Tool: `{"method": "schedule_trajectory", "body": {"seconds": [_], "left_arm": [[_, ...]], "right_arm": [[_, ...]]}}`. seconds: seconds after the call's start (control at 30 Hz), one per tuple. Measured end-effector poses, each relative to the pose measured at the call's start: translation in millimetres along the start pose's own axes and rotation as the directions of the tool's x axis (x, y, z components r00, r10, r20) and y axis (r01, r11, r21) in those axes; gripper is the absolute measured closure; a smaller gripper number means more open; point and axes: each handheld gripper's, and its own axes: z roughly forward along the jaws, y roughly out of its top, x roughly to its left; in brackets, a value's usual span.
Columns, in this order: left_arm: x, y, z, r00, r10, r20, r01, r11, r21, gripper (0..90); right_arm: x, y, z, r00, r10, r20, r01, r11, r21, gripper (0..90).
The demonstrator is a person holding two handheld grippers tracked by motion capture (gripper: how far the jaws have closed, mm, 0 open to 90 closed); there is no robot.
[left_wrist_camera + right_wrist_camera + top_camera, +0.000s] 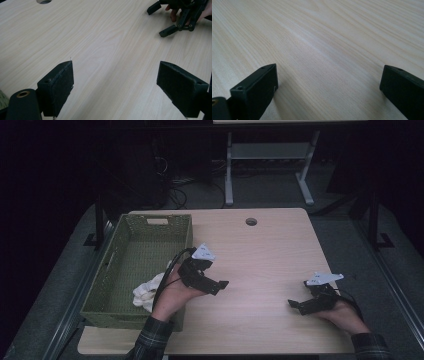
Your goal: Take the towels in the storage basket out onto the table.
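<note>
My left gripper (212,277) hovers over the light wooden table (270,250), just right of a green woven basket (112,270), and points to the right. In the left gripper view this gripper (115,85) stands open with bare wood between its jaws. A crumpled white cloth (146,293) lies in the basket's near right corner, beside my left hand. My right gripper (299,293) rests near the table's front right, points left, and is open. Its own view shows the right gripper (328,87) with its jaws wide apart above the tabletop. The right gripper (160,21) also appears far off in the left gripper view.
A round cable hole (251,221) sits near the table's far edge. Behind the table stands another desk on white legs (229,170), with cables on the dark floor. Metal rails run along both sides of the table.
</note>
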Motion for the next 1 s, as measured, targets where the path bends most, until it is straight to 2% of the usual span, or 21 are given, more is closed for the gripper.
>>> {"method": "schedule_trajectory", "body": {"seconds": [0.13, 0.4, 0.53, 1.0], "left_arm": [[4.0, -2.2, -6.2, 1.0, -0.006, -0.003, 0.006, 0.9999, -0.008, 13.5], [13.2, -6.7, -22.9, 0.9994, -0.004, -0.035, 0.004, 0.9998, -0.022, 13.5], [18.0, -11.0, -31.1, 0.9986, -0.027, -0.046, 0.025, 0.9991, -0.034, 13.5], [37.1, -28.4, -58.0, 0.9924, -0.078, -0.095, 0.076, 0.9967, -0.029, 13.6]], "right_arm": [[0.2, 0.0, 0.0, 1.0, -0.001, 0.001, 0.001, 1.0, 0.0, 1.1], [0.2, -0.1, 0.0, 1.0, -0.003, 0.0, 0.003, 1.0, -0.001, 1.1], [0.2, -0.1, 0.0, 1.0, -0.003, -0.001, 0.003, 1.0, -0.001, 1.1], [0.2, -0.1, -0.1, 1.0, -0.002, -0.001, 0.002, 1.0, 0.0, 1.1]]}}
